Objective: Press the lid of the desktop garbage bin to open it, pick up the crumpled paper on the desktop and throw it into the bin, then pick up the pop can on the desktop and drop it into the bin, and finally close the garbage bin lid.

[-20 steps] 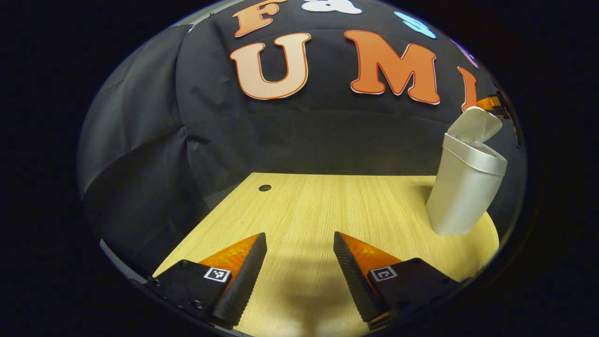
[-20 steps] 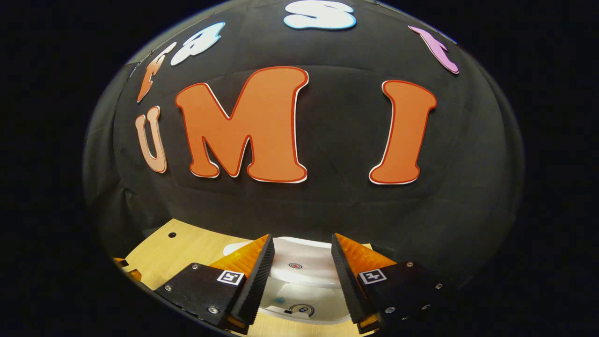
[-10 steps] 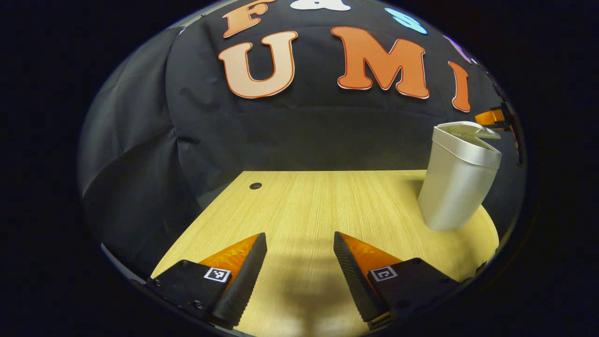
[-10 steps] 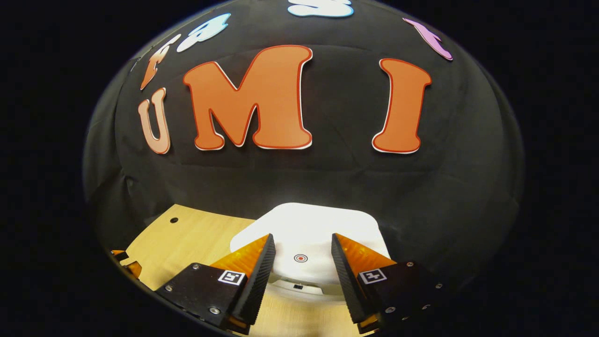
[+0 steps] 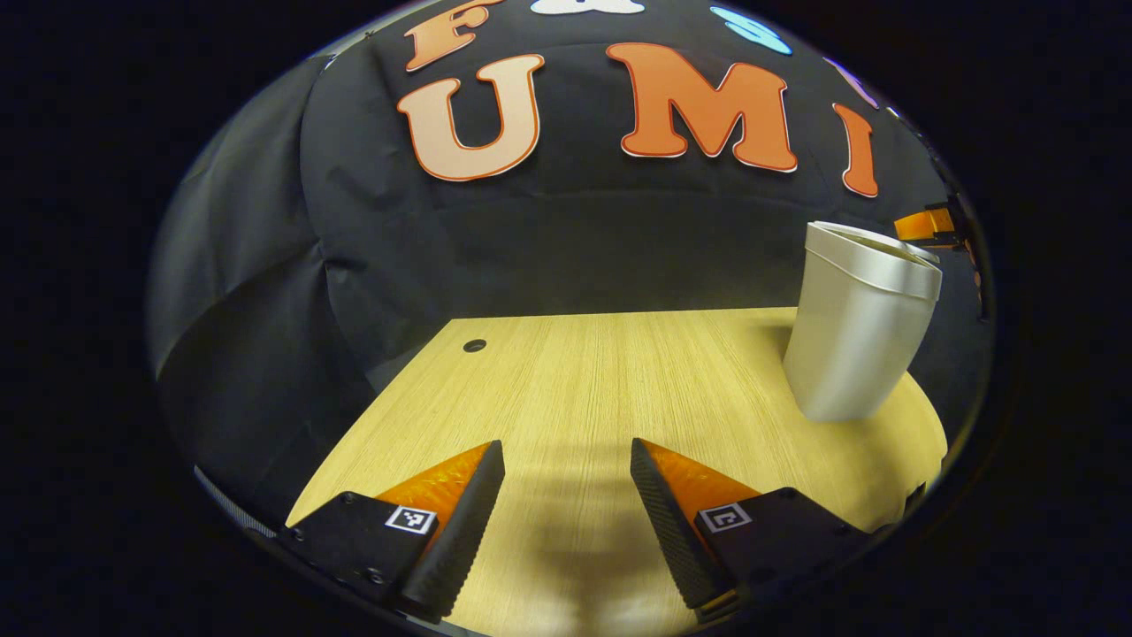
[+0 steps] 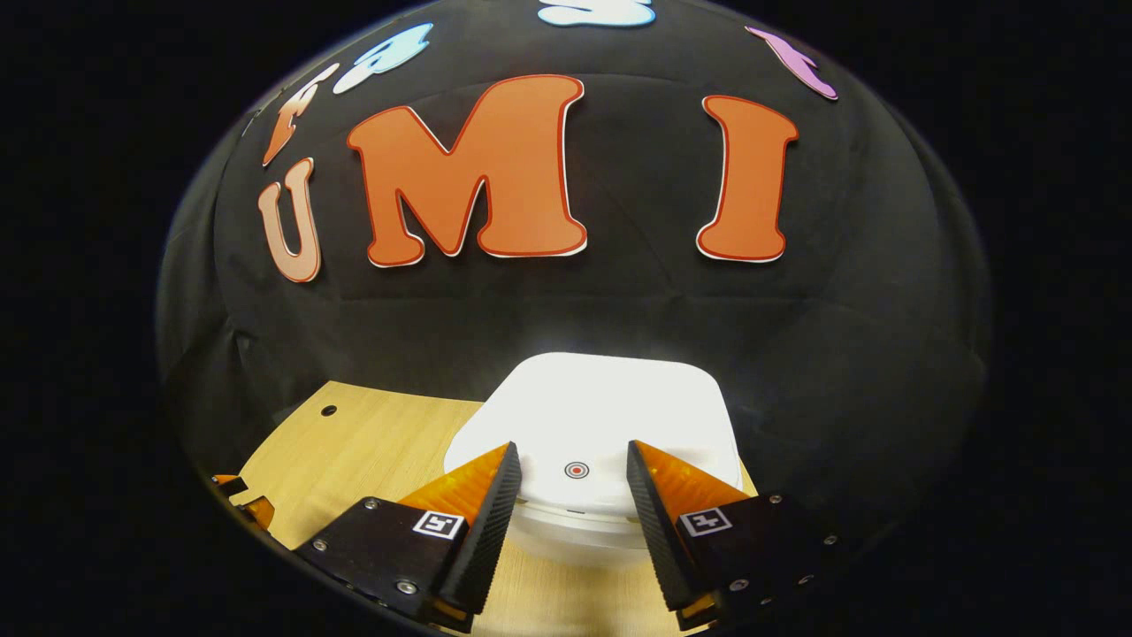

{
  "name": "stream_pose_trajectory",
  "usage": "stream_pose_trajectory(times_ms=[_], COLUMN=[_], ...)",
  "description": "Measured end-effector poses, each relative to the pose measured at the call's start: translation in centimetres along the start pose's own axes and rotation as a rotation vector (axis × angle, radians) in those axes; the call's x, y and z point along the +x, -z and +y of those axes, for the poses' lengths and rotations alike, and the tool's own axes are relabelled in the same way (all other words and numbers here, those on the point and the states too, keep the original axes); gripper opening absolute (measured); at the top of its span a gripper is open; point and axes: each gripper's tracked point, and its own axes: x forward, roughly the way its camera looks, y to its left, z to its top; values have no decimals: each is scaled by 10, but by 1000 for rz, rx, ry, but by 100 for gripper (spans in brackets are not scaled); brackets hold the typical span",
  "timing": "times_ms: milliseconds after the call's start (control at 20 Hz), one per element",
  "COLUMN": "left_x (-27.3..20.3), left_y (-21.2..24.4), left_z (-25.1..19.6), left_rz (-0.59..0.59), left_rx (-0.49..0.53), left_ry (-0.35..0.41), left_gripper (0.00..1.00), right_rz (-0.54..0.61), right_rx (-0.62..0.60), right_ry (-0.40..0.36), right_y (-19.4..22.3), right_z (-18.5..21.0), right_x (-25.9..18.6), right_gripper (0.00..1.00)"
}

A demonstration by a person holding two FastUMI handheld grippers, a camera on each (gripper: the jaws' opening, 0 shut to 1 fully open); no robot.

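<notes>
The white garbage bin [image 5: 853,332] stands at the right of the wooden desktop [image 5: 610,389] in the left gripper view. Its lid [image 6: 601,420] lies flat and shut, with a small red ring mark near its front edge. My right gripper [image 6: 570,456] is open just above the lid's front, fingers either side of the mark; whether they touch the lid cannot be told. That same gripper [image 5: 924,226] peeks out behind the bin top in the left gripper view. My left gripper [image 5: 566,456] hovers open over bare desktop, nothing between its fingers.
A small round cable hole [image 5: 475,345] sits near the desktop's far left corner, also seen as the hole [image 6: 329,410] in the right gripper view. Black cloth walls close off the back and left. The left gripper [image 6: 243,500] shows at the low left of the right gripper view.
The bin lid has swung down from standing open to flat and shut. The right gripper came down with it. The left gripper shifted slightly and stayed open.
</notes>
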Motion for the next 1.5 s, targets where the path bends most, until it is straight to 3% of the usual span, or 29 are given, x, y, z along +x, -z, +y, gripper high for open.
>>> stream_pose_trajectory(times_ms=[50, 150, 350, 400, 450, 550, 900, 950, 1500], left_x=[0, -1, -2, -2, -2, -2, -4, -4, -12], left_y=[0, 2, 2, 3, 3, 2, 4, 4, -6], left_z=[-1, -1, -3, -4, -5, -7, -19, -19, -33], left_rz=[3, 4, 10, 11, 11, 13, 31, 33, 13], left_rx=[1, 11, 15, 16, 18, 24, 53, 59, 71], left_ry=[2, 4, 8, 11, 12, 20, 44, 46, 68], left_gripper=[92, 93, 92, 93, 93, 93, 93, 93, 93], right_rz=[2, 19, -2, -1, 3, 5, 1, 2, -66], right_rx=[4, 6, -2, 4, 4, 7, 1, 12, -13], right_ry=[0, 1, 21, 25, 27, 41, 64, 62, 33], right_y=[2, 9, 9, 10, 12, 12, 20, 19, 17], right_z=[0, -1, -3, -3, -3, -6, -4, -4, -1], right_x=[0, 2, 1, 1, 2, 1, -1, -1, -8], right_gripper=[69, 74, 74, 63, 67, 66, 42, 47, 48])
